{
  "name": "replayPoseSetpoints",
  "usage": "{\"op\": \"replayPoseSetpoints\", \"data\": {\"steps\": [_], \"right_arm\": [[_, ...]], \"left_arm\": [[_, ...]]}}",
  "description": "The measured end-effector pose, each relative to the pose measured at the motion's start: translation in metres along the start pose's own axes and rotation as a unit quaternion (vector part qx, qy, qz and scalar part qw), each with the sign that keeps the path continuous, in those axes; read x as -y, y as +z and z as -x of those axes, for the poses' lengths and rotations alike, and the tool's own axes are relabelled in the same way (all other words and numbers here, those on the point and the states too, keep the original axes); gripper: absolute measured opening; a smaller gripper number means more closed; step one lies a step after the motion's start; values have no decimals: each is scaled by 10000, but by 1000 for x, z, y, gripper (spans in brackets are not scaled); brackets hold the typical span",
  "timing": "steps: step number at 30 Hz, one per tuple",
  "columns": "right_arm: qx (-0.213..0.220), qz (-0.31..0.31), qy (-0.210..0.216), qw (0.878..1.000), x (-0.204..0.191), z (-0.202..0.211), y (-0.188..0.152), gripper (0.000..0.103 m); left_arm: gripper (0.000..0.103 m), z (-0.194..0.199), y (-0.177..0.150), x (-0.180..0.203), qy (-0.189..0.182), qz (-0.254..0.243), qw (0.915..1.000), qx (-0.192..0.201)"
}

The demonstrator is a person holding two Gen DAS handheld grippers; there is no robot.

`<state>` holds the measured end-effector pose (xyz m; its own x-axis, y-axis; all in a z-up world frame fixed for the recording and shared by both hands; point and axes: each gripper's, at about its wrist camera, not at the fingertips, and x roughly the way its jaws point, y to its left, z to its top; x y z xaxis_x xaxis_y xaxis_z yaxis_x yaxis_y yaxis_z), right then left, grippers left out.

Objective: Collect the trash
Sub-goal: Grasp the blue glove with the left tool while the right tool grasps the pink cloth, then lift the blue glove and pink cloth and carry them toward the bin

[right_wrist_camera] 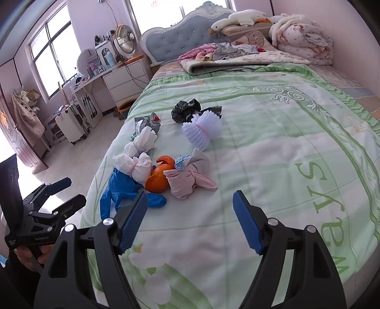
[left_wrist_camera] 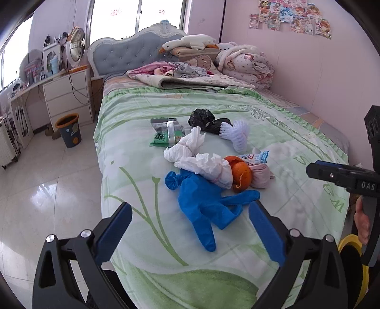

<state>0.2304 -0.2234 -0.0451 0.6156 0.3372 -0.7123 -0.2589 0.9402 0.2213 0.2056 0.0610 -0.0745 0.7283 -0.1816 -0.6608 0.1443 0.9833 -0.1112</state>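
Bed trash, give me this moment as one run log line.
left gripper: open, empty | right gripper: open, empty | trash: glove, peel on bed

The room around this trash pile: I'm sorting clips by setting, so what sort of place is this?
A lived-in bedroom, most likely in a home. The litter lies on a bed with a green quilt and a padded headboard; a plush goose rests on folded bedding, and a white dresser stands beside it.

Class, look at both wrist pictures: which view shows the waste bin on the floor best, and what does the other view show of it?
The left wrist view: the waste bin stands in full sight beside the bed, orange rim and dark body clear. In the right wrist view only a sliver of its orange rim shows past the bed's edge.
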Motion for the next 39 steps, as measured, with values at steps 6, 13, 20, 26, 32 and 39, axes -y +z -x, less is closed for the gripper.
{"op": "replayPoseSetpoints", "data": {"steps": [6,13,20,26,32,39], "right_arm": [[-258,146,22,9996,-2,-41,4,71],[-391,263,136,9988,0,-67,11,71],[-666,246,264,9971,5,-98,16,64],[-822,165,389,9957,11,-115,19,43],[-904,61,512,9946,14,-117,21,32],[-1096,-989,1525,9772,37,-104,22,28]], "left_arm": [[95,-20,-1,-9,-42,197,9997,-166],[95,-35,1,-8,-263,199,9992,-240],[86,-57,3,-2,-468,168,9981,-375],[45,-76,-7,-2,-635,235,9960,-582],[29,-75,-11,-5,-703,261,9959,-502],[24,-65,-12,-10,-764,289,9957,-426]]}}
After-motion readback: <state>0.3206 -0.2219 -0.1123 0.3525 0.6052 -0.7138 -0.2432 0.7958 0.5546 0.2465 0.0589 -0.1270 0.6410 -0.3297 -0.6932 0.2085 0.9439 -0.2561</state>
